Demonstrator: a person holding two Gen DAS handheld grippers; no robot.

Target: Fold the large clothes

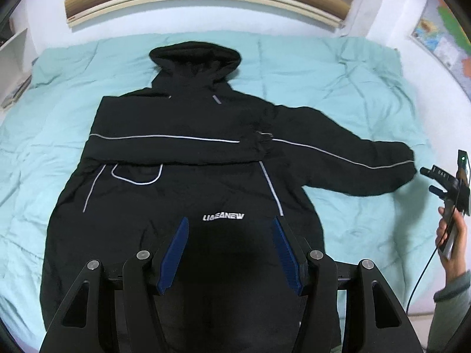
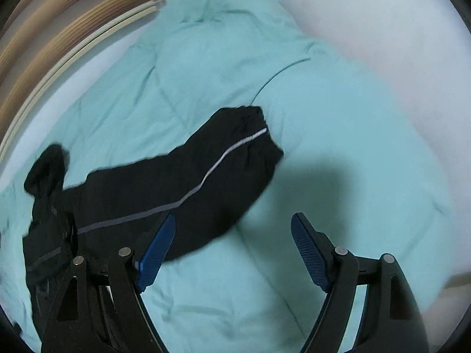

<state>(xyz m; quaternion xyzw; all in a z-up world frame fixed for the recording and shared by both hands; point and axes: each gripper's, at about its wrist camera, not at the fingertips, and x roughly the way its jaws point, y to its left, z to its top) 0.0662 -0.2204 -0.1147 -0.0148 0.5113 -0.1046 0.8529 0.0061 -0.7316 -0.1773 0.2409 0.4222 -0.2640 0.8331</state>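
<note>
Overhead, black jacket (image 1: 188, 182) flat on teal quilt (image 1: 338, 67); white walls (image 1: 50, 14); both claws apart.

Open duvet (image 2: 338, 147) beyond sleeve (image 2: 206, 176) cuff

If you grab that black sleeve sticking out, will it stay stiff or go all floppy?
Probably floppy: the sleeve lies creased and slumped flat on the quilt. It looks padded, so likely a bit heavy. The smooth fabric might slip, so the open right hand-held gripper should pinch near the cuff.
</note>
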